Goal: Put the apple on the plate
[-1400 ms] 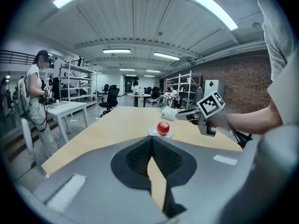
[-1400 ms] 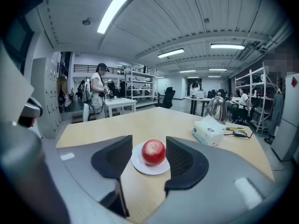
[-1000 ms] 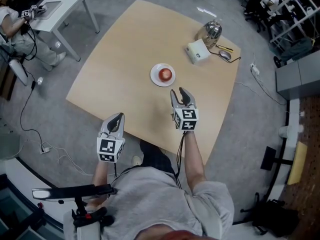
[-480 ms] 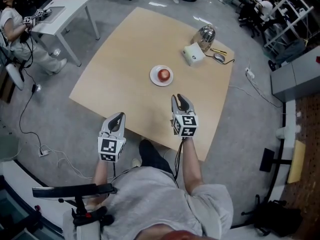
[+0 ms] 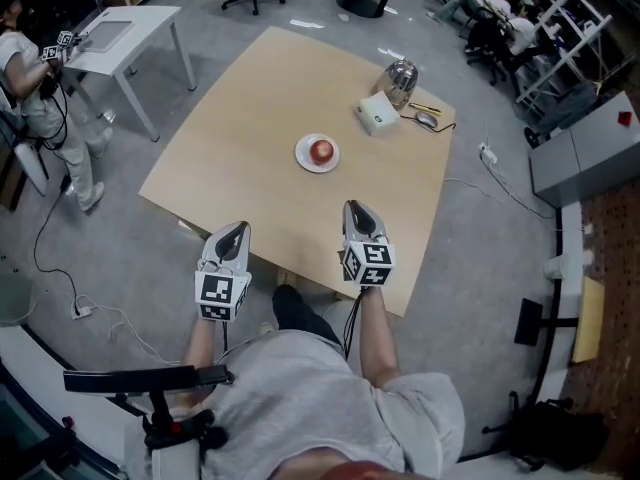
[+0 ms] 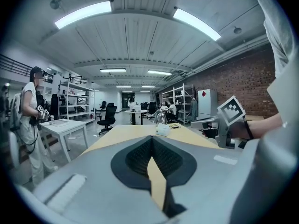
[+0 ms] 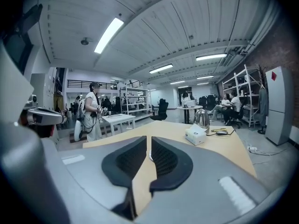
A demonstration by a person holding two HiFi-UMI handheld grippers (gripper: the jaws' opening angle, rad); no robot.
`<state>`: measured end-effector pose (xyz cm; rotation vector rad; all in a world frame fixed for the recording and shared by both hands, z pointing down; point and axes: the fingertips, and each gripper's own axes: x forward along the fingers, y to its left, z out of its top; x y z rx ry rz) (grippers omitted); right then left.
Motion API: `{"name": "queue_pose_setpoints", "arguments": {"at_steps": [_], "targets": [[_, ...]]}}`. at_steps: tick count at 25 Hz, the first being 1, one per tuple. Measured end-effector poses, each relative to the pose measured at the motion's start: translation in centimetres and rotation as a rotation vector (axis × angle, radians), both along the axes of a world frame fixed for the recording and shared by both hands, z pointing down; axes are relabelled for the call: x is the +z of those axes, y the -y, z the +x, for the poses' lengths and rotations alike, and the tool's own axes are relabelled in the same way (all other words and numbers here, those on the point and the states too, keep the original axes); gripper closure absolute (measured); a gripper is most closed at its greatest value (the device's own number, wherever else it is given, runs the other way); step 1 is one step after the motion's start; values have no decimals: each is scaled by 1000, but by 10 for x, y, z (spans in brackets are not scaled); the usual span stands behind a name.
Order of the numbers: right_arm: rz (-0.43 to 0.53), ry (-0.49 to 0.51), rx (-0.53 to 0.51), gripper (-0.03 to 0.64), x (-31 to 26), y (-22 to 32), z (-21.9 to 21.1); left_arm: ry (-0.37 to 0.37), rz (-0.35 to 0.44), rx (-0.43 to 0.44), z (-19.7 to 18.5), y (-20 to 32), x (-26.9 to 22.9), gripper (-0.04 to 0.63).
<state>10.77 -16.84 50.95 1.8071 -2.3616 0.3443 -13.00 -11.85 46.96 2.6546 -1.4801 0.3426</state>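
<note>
A red apple (image 5: 321, 151) sits on a small white plate (image 5: 303, 161) in the middle of the wooden table (image 5: 250, 118). Both grippers are held near the table's front edge, well short of the plate. My right gripper (image 5: 357, 208) (image 7: 149, 138) points at the plate. Its jaws are closing, with a thin slit still between them and nothing in it. My left gripper (image 5: 233, 230) (image 6: 152, 136) hangs just off the table's near edge, its tips touching and nothing held.
At the table's far right corner stand a steel kettle (image 5: 401, 76), a white box (image 5: 377, 113) and a mouse (image 5: 428, 120) with its cable. A white side table (image 5: 120, 30) and a standing person (image 5: 30, 88) are off to the left. Office chairs and shelves lie beyond.
Both grippers have drawn back from the plate towards the table's near edge and risen. The right jaws, open a second ago, have narrowed to a slit.
</note>
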Motion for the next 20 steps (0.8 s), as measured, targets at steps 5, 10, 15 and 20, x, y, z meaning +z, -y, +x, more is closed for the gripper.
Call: {"name": "queue_pose_setpoints", "arguments": {"at_steps": [5,10,15,20], "targets": [[28,1,18,592,-4,-12,1,-17,18,16,2,1,0,575],[53,-5,23,606,-9,-35,-4,-34,35,21,0,-7,-1,575],[65,-4,32,610,-7,-49,-7,-45,37,29,-1,-10,4,575],[77,-14,42,611,-10,-59,-5,-45,36,44,2,-12,7,575]]}}
